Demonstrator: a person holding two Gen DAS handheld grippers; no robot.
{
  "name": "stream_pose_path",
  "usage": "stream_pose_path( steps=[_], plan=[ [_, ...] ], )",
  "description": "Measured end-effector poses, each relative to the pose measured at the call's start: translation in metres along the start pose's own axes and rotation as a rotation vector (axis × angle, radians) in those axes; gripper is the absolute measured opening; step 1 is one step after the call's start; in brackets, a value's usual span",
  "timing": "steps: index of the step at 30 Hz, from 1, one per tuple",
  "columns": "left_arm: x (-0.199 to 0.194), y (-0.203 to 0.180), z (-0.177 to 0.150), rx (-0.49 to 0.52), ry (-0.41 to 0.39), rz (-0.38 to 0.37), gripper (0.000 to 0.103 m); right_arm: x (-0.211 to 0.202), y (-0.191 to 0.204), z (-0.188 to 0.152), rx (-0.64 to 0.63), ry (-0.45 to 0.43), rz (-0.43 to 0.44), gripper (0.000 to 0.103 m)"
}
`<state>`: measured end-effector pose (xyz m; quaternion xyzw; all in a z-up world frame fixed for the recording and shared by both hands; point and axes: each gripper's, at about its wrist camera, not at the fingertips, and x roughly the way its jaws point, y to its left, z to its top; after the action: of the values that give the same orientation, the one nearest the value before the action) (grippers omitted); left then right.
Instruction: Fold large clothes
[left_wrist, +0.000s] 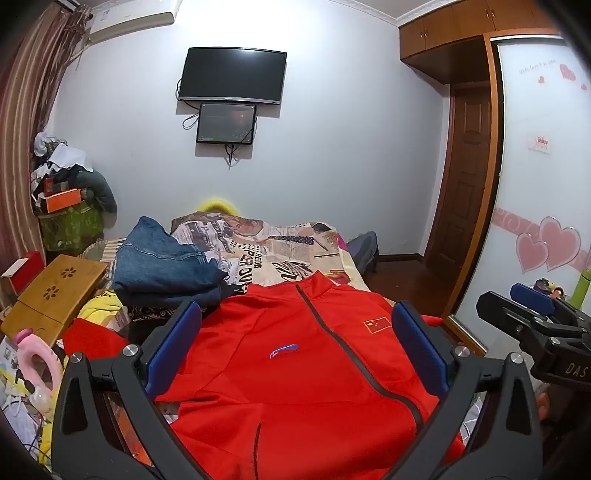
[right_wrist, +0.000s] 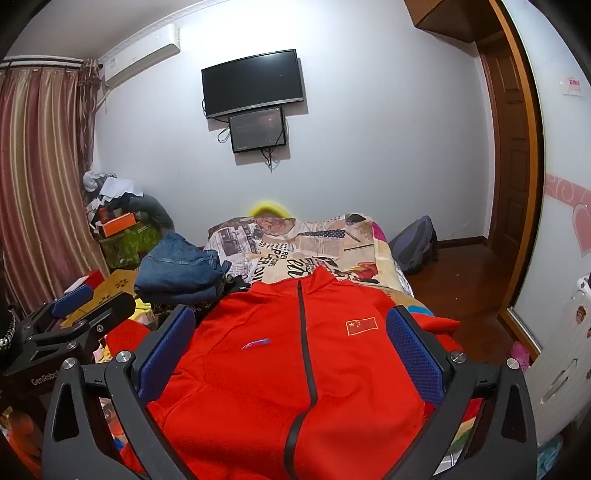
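A bed (left_wrist: 343, 258) with a newspaper-print cover fills the middle of the frame. A red jacket (left_wrist: 295, 369) lies spread flat on it, zipper up, in the lower centre. Folded jeans (left_wrist: 162, 266) sit left of the jacket's collar.

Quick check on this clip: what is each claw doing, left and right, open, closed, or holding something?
Left claw: open, holding nothing, above the red jacket.
Right claw: open, holding nothing, also above the jacket.

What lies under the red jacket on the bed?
The red jacket lies spread on a newspaper-print blanket, visible beyond its collar. Near its left sleeve, folded denim sits on the bed. Anything directly beneath the jacket is covered.
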<state>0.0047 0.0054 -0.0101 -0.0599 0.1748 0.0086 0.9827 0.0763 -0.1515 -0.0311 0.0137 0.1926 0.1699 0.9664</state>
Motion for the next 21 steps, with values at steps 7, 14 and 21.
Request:
stream_pose_path(
  steps=[7, 14, 21],
  plan=[
    [-0.0007, -0.001, 0.0008, 0.0, 0.001, 0.0, 0.103, 0.0003, 0.0004, 0.0001, 0.001, 0.0, 0.0, 0.103],
    [0.0004, 0.0004, 0.0007, -0.002, 0.007, -0.002, 0.103, 0.0005, 0.0005, 0.0008, 0.001, 0.002, 0.0, 0.103],
    [0.0004, 0.0002, 0.0015, -0.002, 0.008, -0.002, 0.103, 0.0006, 0.0006, 0.001, 0.002, 0.003, 0.001, 0.103]
  ],
)
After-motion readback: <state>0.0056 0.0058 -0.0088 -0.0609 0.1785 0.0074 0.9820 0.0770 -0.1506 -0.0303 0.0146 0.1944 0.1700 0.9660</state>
